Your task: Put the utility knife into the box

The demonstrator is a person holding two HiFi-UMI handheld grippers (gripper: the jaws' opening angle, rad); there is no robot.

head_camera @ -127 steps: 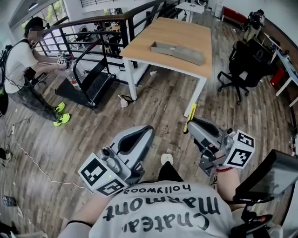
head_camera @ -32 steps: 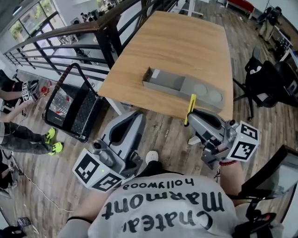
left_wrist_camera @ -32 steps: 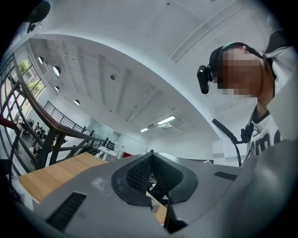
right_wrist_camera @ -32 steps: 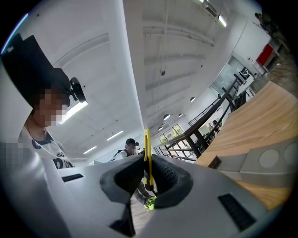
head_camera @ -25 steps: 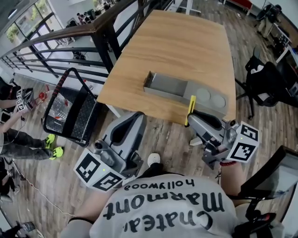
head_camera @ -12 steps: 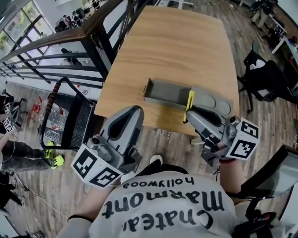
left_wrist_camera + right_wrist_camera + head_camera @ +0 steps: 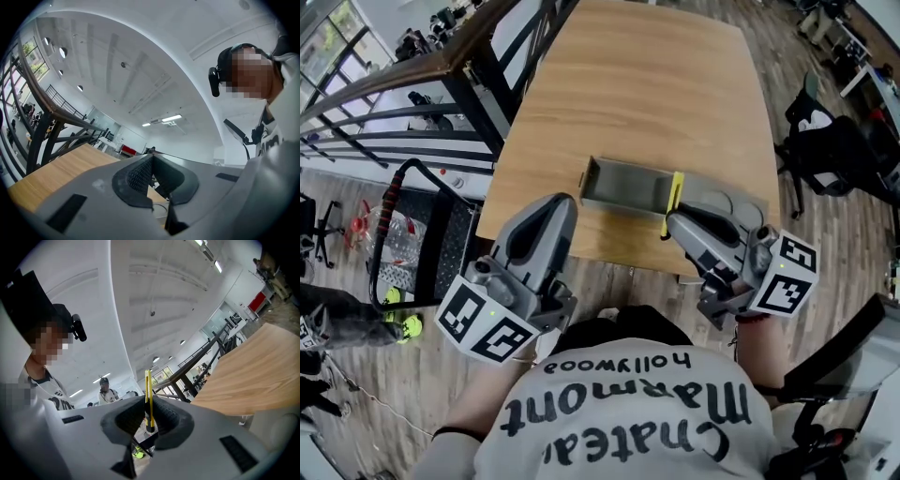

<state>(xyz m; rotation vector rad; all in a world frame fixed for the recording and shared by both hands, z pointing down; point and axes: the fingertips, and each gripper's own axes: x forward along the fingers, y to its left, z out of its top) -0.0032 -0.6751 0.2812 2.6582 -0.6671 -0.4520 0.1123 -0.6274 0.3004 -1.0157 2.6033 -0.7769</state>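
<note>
- Grip check: the right gripper (image 7: pixel 148 417) has its jaws closed on the slim yellow utility knife (image 7: pixel 148 392). The knife stands between the ribbed pads with most of its length poking out past the tips. The hold looks narrow but square.
- Left gripper (image 7: pixel 152 172): the jaws are together with nothing between them. In the head view it hangs low at the near table edge, left of the box.
- Target: the long grey box (image 7: pixel 628 167) lies across the near part of the pale wooden table (image 7: pixel 647 84). Its open compartment (image 7: pixel 623 187) is at the left end. The right end looks to be a flat top with two round recesses (image 7: pixel 724 202).
- Knife position, head view: the yellow knife (image 7: pixel 673 192) overlaps the middle of the box, about where the open part ends. It is probably above the box rather than in it, but I cannot judge the height from this steep angle.
- Doing it well: I would shift the right gripper (image 7: pixel 672 220) slightly left so the whole knife clears the covered end. Then I would tip it so the knife lies along the compartment.
- I would lower it until the knife is near the floor of the compartment before parting the jaws.
- Risk: releasing high or crosswise could leave it propped on the rim.
</note>
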